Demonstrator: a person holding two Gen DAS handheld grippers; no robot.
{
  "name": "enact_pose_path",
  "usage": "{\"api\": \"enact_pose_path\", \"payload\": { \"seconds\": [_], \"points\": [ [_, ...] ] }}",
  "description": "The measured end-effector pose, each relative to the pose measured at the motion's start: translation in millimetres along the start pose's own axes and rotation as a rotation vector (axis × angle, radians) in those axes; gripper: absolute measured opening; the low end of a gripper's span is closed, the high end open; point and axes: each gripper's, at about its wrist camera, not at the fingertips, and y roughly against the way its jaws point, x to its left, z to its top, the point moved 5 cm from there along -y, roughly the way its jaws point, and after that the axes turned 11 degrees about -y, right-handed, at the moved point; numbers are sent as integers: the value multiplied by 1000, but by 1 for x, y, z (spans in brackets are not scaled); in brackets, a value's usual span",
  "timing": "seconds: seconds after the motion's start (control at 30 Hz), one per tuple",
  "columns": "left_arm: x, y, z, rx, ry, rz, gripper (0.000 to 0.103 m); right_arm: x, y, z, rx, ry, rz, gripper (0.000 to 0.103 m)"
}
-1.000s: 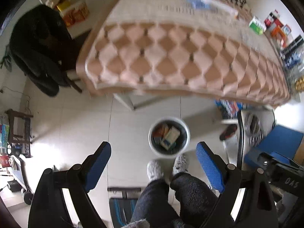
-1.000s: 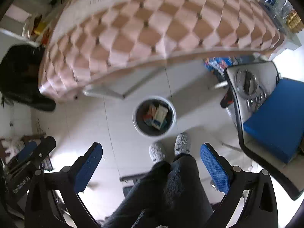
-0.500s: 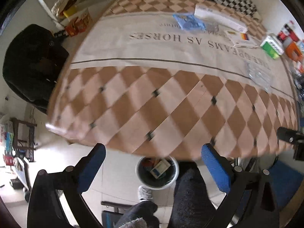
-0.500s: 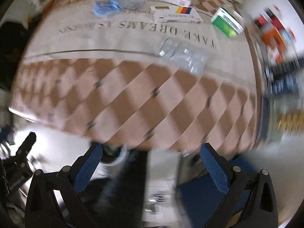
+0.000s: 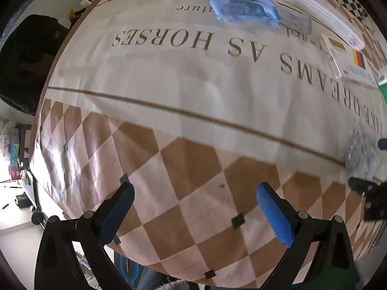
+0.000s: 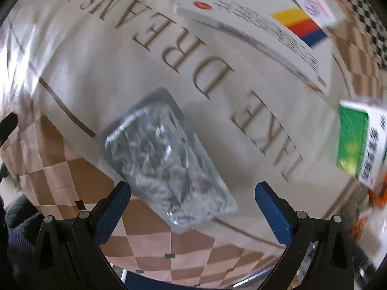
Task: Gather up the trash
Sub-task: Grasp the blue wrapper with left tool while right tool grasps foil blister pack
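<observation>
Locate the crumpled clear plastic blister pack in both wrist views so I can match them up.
Left wrist: the crumpled clear plastic blister pack sits at the far right edge, on the brown stripe of the tablecloth.
Right wrist: it lies centre-low, just ahead of the open right gripper, skewed diagonally.
Shared landmark: the white box with the black-red-yellow flag.

A counter (image 5: 193, 91) wears a checkered, lettered tablecloth (image 5: 183, 169). At nine o'clock in the left wrist view hangs a black jacket (image 5: 26, 58).
</observation>
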Motion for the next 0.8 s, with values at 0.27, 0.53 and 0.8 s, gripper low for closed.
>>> {"api": "enact_pose_path", "payload": {
  "seconds": [0.27,0.53,0.8],
  "points": [
    [14,10,30,-6,12,32,103,-60,13,5,-72,-527,214,74],
    [36,37,105,-77,58,-19,103,-139,15,2,-130,-968,394,90],
    [22,26,193,-45,-12,-126,102,-144,2,22,-127,-937,307,88]
  ]
}}
